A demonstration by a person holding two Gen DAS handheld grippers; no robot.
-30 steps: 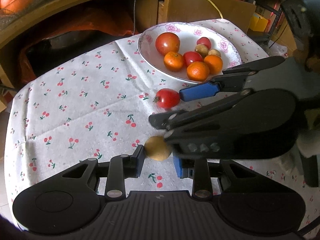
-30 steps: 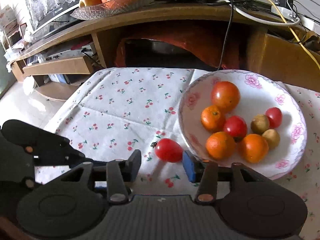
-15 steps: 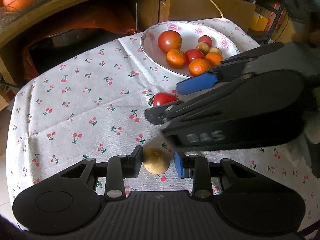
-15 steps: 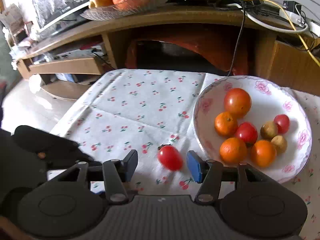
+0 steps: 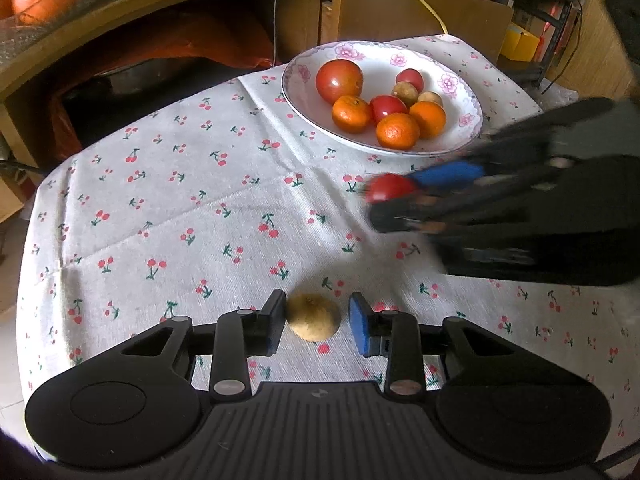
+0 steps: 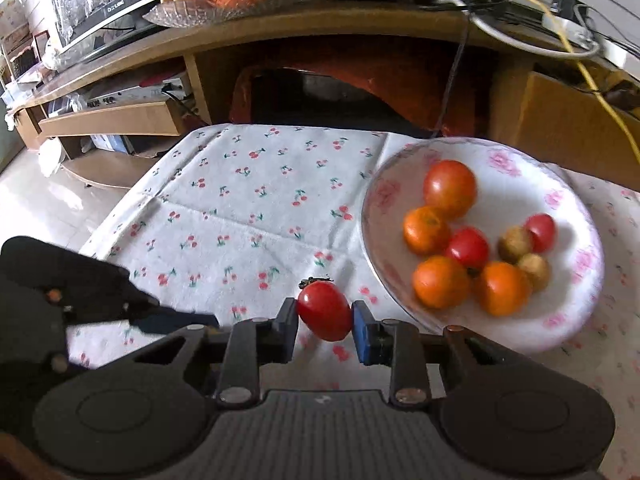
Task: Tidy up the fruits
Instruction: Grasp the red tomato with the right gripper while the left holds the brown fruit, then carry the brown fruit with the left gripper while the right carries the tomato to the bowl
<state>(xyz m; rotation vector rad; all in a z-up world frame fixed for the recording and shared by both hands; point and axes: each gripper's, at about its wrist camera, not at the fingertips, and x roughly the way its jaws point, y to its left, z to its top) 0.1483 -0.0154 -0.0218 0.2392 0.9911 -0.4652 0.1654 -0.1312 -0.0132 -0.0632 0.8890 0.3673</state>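
Right hand-held gripper [image 6: 325, 322] pinches tomato [image 6: 325, 311] just beside fruit-filled bowl [image 6: 576, 312].

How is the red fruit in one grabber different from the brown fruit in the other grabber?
The small tomato is shiny red and egg-shaped; the brown fruit is dull, yellowish-brown and rounder. The tomato sits tight between the right gripper jaws; the brown fruit touches only one jaw of the left gripper, with a gap at the other. The tomato is close to the plate; the brown fruit is farther away. Both are small and outside the plate.
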